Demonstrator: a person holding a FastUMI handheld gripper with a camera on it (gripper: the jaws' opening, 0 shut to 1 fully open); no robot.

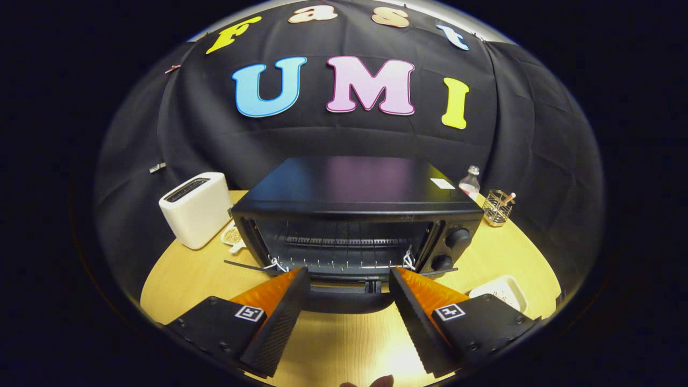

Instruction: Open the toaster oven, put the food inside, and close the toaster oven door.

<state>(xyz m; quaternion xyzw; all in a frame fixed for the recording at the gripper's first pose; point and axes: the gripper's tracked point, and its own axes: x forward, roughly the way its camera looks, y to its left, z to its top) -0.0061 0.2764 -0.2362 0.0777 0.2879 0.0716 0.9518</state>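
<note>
The gripper (pixel 349 277) is spread wide apart and holds nothing. Its two fingers (pixel 279 317) point forward over the wooden table (pixel 344 338), one on each side of the toaster oven's handle (pixel 344 301). The fingertips sit just at the front edge of the toaster oven door (pixel 344 279), which hangs down flat and open toward the gripper. Whether the tips touch the door is hard to tell. Just beyond the fingers stands the black toaster oven (pixel 355 215), in the middle of the table. You can look straight into it and see a wire rack (pixel 344 242) across the inside. Two round knobs (pixel 457 239) sit on its right side, one above the other. To the left of the oven stands a white toaster (pixel 196 209), and a small white dish (pixel 233 236) with little bits in it lies between them. To the right of the fingers, near the table's edge, lies a white tray (pixel 500 293). Farther back on the right are a small wire basket (pixel 497 207) and a clear bottle (pixel 470 183). A fingertip of a person's hand (pixel 376 382) peeks in close behind the gripper.
</note>
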